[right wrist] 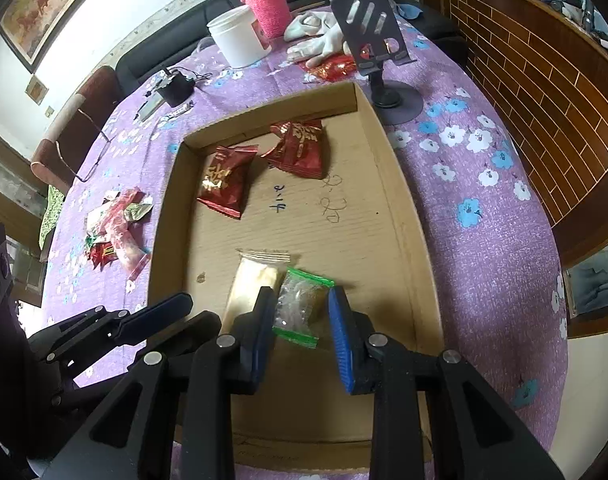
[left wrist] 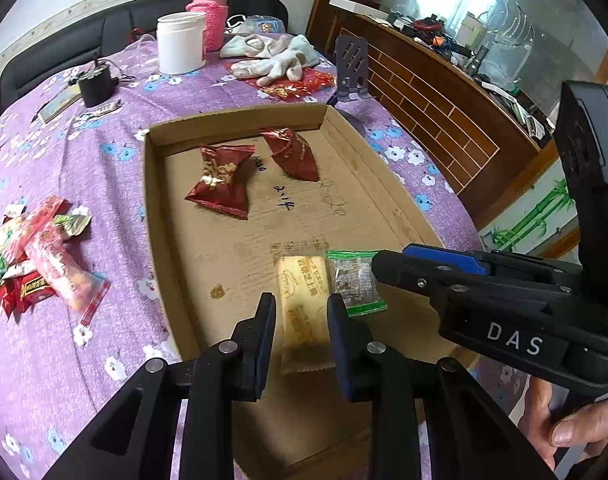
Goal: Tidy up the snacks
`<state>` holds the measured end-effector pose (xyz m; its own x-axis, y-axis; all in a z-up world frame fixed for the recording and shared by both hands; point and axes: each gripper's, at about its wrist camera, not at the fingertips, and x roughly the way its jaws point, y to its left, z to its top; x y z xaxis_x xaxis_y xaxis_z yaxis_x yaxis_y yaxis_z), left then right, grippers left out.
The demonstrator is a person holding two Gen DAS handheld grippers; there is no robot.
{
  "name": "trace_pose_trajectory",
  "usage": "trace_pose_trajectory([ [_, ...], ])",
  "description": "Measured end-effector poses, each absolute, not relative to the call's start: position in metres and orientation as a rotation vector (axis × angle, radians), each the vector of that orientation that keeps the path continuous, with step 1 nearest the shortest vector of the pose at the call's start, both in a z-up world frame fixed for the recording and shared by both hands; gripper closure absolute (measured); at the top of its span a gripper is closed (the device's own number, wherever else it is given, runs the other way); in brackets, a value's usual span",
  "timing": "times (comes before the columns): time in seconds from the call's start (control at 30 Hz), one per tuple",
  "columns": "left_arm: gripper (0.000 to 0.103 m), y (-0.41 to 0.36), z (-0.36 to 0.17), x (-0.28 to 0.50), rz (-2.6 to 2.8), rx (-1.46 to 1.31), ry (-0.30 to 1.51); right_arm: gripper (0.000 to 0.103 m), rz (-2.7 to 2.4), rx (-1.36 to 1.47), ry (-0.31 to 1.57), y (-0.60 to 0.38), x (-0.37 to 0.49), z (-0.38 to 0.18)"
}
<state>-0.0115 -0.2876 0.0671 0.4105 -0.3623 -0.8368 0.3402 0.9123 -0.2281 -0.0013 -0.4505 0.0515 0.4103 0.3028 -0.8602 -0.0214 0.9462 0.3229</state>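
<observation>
both grippers are hovering slightly parted, empty: left gripper over the yellow snack, right gripper over the green-edged packet, low in frame; lift straight off, leaving both flat in the cardboard tray.

It was a home, prob. a living/dining rm. The tabletop wore a purple floral cloth, w/ a dark sofa behind it, a framed painting on the wall, a cluttered wooden sideboard, and a pink knit-sleeved jar beside crumpled gloves.
</observation>
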Motion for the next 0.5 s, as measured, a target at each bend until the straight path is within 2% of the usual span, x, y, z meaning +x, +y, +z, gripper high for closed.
trace_pose_trajectory([
  [0.5, 0.076, -0.200, 0.083, -0.035, -0.245, -0.137, 0.978, 0.076, 0.334, 0.209, 1.090, -0.386, -0.002, 0.072],
])
